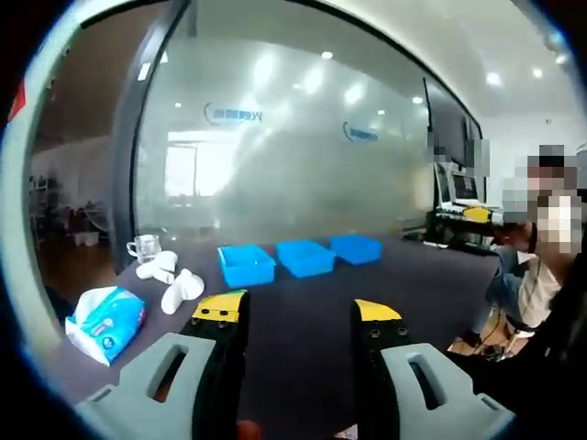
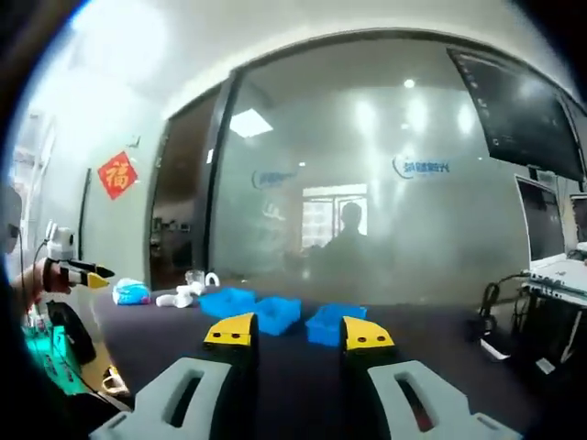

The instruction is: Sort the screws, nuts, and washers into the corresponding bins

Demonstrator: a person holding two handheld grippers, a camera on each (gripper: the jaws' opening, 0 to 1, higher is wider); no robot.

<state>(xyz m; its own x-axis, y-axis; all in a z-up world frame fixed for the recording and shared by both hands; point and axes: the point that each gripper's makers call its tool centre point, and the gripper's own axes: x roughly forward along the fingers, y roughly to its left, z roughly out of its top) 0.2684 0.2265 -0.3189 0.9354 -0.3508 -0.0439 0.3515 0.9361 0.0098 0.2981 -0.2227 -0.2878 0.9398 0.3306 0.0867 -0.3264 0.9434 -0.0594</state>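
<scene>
On the dark table [image 1: 303, 321], well short of the frosted glass wall [image 1: 275, 156], three blue bins [image 1: 304, 258] stand in a row near its far edge; taking that row as the landmark, everything else lies off to one side. Beside the bins sit white cloth-like lumps [image 1: 172, 280], a glass mug [image 1: 144, 247], and nearer, a tissue pack [image 1: 107, 321]. Both grippers hang raised, well back from the bins: the left gripper [image 1: 303, 316] has its jaws spread wide on nothing, the right gripper [image 2: 298, 335] likewise. Screws, nuts and washers are too small to make out. Sorting looks not yet begun; next comes lowering toward the tabletop to locate a first piece.
</scene>
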